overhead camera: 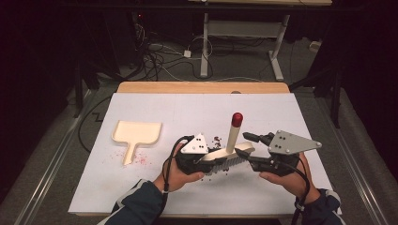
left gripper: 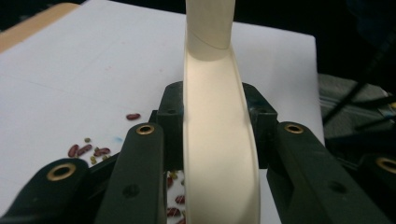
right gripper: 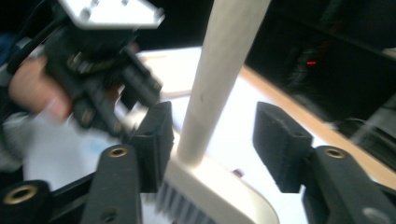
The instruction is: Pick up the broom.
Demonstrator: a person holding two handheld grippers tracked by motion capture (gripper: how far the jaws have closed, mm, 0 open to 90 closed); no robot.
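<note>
Dim room, dark walls. Grey floor (overhead camera: 56, 140) with tangled cables (overhead camera: 159, 58) behind. White-legged desk frame (overhead camera: 244, 33) at the far side. White-covered tabletop (overhead camera: 187, 112), wooden edge (overhead camera: 202, 87) showing at back, lit from above.

Your brush (overhead camera: 224, 157) looks like smooth cream plastic with a faint sheen on its curved back, grey bristles underneath, and a matt cream handle capped by a glossy red knob (overhead camera: 237, 118) at its 12 o'clock end. The left gripper (left gripper: 215, 116) has matt black plastic jaws set with shiny brass-coloured eyelets; the right gripper (right gripper: 212, 144) shows the same black finish with rougher, foam-like pads. Each gripper carries a dull grey metal plate (overhead camera: 292, 142) on top. The dustpan (overhead camera: 136, 136), at about 9 o'clock from the brush, looks like matt cream plastic. The table (overhead camera: 164, 105) has a flat white matt top with a pale wood edge (overhead camera: 202, 87) at 12 o'clock. The scattered beans (left gripper: 88, 150) are glossy dark red.
</note>
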